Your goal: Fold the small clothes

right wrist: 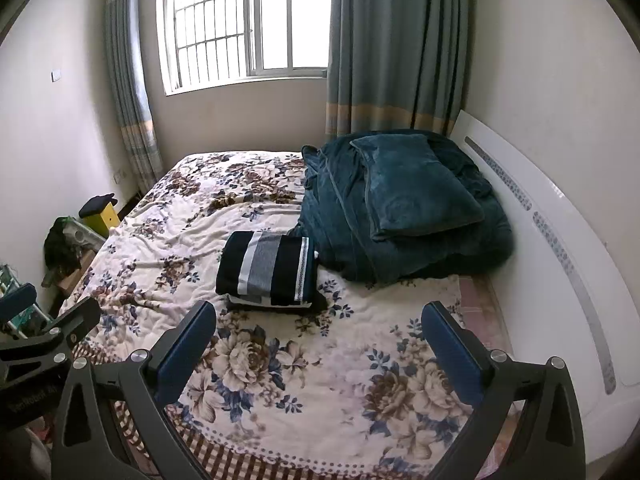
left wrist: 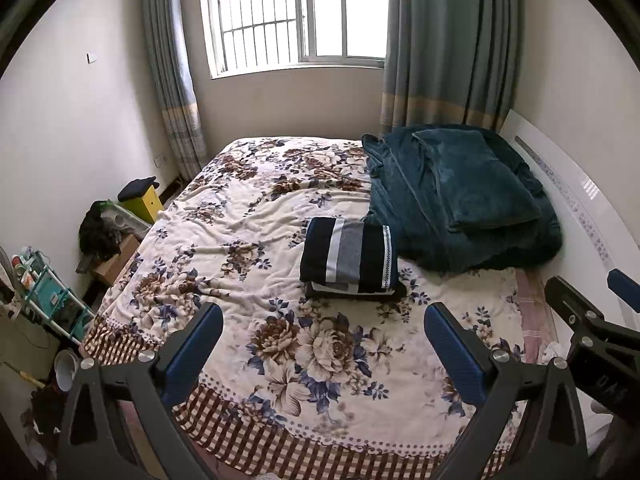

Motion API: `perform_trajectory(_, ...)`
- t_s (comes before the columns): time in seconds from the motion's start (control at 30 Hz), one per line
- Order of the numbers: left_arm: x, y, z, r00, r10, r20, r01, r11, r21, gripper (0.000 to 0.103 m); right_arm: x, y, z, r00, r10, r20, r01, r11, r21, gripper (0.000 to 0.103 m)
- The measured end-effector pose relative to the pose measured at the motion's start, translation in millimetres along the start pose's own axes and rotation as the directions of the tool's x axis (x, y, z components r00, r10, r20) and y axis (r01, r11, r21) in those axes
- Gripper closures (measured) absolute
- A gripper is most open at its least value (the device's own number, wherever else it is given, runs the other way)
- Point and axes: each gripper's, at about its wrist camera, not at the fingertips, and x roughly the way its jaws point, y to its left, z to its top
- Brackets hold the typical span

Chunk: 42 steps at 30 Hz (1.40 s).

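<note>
The striped garment lies folded into a neat rectangle on the floral bedspread, just beside the heap of teal blankets and on the side of that heap away from the headboard. Under it a second dark folded piece shows at the near edge, so it looks like a stack of at least 2 items; how many exactly cannot be told.

The left tool hangs above the bedspread on the near side of the stack, its fingers spread wide with nothing between them. The right tool is likewise spread wide and empty, held well short of the stack.

Judging from this, the folding seems finished or between items: the stack is squared, both tools are free, and no loose small garment shows on the bedspread near the stack. Dark clothing sits off the bed's far side from the blankets, but whether it belongs to the task cannot be told.
</note>
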Motion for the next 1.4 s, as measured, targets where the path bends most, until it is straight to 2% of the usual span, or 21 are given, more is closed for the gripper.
perform_trajectory(1.4,6,4,3,1.0,0.02,0.005,-0.02,1.0,-0.022,0.0,10,3,4,1.0,-0.001,-0.006,0.001,1.0,-0.004,0.0)
